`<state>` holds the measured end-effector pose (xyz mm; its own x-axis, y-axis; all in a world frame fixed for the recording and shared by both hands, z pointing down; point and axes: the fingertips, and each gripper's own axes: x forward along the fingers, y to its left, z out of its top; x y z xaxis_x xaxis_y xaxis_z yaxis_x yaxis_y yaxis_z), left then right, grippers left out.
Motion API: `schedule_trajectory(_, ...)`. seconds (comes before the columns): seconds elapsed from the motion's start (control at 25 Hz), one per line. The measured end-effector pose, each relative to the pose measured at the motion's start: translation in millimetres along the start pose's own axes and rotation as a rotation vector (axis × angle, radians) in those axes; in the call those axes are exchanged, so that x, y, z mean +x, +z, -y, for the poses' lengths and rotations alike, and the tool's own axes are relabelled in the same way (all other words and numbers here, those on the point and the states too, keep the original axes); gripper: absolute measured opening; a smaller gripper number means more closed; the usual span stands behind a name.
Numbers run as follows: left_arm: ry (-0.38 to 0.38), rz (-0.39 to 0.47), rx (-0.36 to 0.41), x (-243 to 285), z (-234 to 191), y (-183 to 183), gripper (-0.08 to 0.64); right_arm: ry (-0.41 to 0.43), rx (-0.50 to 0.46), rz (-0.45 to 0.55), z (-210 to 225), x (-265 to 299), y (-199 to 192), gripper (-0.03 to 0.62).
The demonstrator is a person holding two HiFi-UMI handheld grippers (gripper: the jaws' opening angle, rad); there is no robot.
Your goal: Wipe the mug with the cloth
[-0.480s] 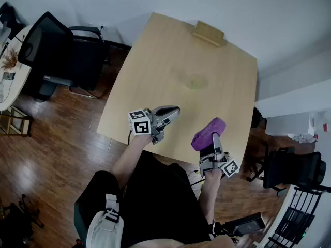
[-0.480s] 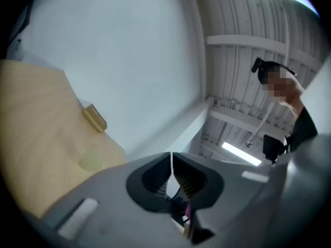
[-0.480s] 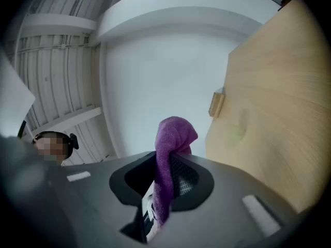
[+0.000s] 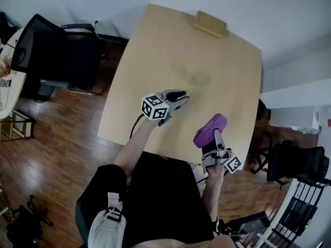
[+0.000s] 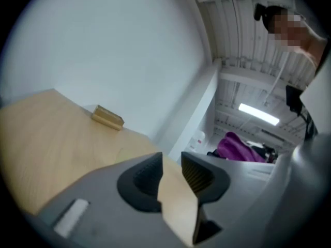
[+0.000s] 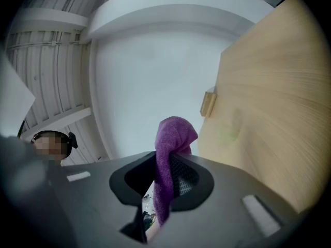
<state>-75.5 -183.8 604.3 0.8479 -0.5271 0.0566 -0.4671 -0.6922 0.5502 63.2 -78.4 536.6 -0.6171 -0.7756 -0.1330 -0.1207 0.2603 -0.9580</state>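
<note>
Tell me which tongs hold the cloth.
The right tongs: shut on the purple cloth. The left tongs stand open, with only bare table showing between them.

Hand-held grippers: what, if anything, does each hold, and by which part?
Right hand-held gripper: purple cloth, pinched along a fold, its bunched end poking past the jaws. Left hand-held gripper: open, holding nothing.

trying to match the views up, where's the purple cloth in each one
Head view: purple cloth lower right.
Left gripper view: cloth right of centre, in the background.
Right gripper view: cloth at centre, clamped in the right gripper.
Shared landmark: wooden block at the table's far edge.
</note>
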Motion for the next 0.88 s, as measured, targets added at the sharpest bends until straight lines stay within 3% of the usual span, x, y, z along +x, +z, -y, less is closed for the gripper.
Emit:
schedule_trajectory(0.28, 0.162, -0.31, 0.321, 47.6, -44.0, -17.7, 0.121, 0.067, 0.035, -0.002, 10.1, 13.4, 34.1, 0.061)
schedule_trajectory(0.44, 0.246, -0.521, 0.629, 70.9, -80.3, -32.4, 0.137, 0.086, 0.062, 0.009, 17.2, 16.2, 52.6, 0.061)
schedule_trajectory(0.6, 0.21, -0.799, 0.965, 91.8, -98.7, -58.2, 0.141, 0.09, 0.087, 0.032, 30.1, 11.8, 65.2, 0.061)
schedule_trajectory(0.68, 0.168, -0.932, 1.096, 97.8, -103.0, -75.3, 0.151, 0.089, 0.092, 0.046, 34.5, 7.9, 69.9, 0.061)
schedule_trajectory(0.76, 0.147, -1.031, 1.17, 102.4, -109.8, -88.2, 0.155, 0.09, 0.101, 0.061, 36.9, 5.6, 74.1, 0.061)
schedule_trajectory(0.88, 0.148, -1.108, 1.176, 109.2, -121.3, -101.6, 0.152, 0.089, 0.101, 0.08, 40.5, 2.4, 79.6, 0.061)
